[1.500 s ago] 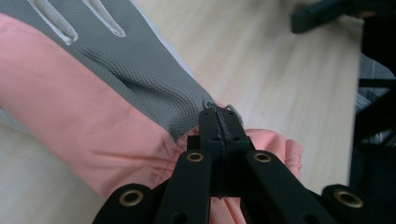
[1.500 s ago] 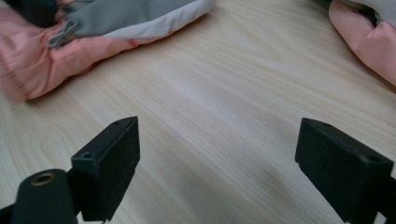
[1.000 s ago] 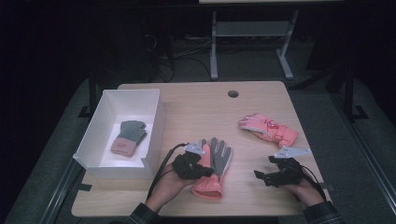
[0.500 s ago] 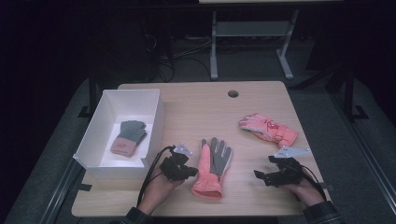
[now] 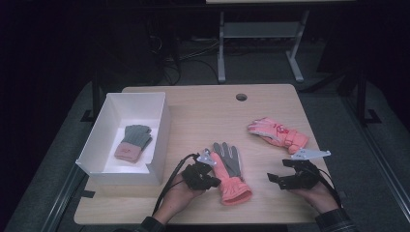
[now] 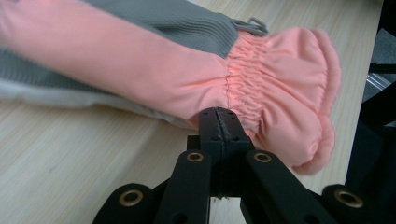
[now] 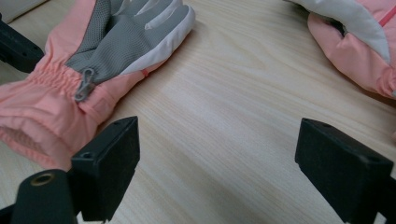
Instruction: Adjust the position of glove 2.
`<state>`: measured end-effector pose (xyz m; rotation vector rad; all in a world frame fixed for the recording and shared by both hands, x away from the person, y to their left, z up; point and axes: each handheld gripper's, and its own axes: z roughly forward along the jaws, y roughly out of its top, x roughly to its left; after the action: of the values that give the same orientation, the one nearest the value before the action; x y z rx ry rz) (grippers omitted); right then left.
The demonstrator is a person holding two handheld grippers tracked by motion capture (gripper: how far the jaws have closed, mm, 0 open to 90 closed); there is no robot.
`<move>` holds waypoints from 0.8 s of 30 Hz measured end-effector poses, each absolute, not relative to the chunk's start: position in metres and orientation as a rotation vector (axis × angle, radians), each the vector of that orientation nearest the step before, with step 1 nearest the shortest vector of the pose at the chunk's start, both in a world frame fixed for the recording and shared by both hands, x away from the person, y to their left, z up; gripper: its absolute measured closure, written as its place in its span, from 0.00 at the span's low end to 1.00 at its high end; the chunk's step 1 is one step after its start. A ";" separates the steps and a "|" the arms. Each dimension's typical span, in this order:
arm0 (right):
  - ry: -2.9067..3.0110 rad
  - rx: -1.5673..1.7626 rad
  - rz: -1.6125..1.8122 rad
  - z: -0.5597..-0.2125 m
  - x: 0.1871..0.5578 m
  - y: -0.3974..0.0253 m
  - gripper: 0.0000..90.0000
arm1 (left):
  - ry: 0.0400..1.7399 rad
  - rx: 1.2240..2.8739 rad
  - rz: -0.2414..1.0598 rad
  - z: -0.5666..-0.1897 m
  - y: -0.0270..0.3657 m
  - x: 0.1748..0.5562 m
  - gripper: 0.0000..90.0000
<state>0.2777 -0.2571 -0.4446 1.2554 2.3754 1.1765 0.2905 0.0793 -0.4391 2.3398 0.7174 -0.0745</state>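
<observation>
Left tool [image 5: 212, 180] now back beside the pink glove's [image 5: 231, 174] cuff, jaws together; right tool [image 5: 285, 171] apart.

From above, light falls on my worktop [image 5: 203, 111] alone; the floor and the far room sink into near black, with only a pale frame faintly seen there. The white box [image 5: 159, 140] is the brightest thing, close to washed out on its walls, and it throws a soft shadow inside along its near wall. The high view is grainy and soft. Along my left jaws the pink glove [image 6: 187, 79] is lit evenly, its far left part blurred. Along my right jaws the wood grain is sharp, the near jaws slightly soft, the top corners blurred.
</observation>
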 end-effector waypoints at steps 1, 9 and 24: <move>2.378 1.260 1.173 -0.444 0.278 -0.257 0.15 | 0.694 2.359 -0.075 -0.439 0.078 0.292 1.00; 2.401 1.293 1.146 -0.445 0.280 -0.257 0.16 | 0.661 2.339 -0.092 -0.443 0.062 0.295 1.00; 2.446 1.291 1.158 -0.446 0.278 -0.257 0.36 | 0.599 2.350 0.068 -0.446 0.110 0.286 0.37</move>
<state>0.2783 -0.2573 -0.4461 1.2912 2.4456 1.1579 0.2859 0.1097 -0.4461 2.3499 0.5990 0.0682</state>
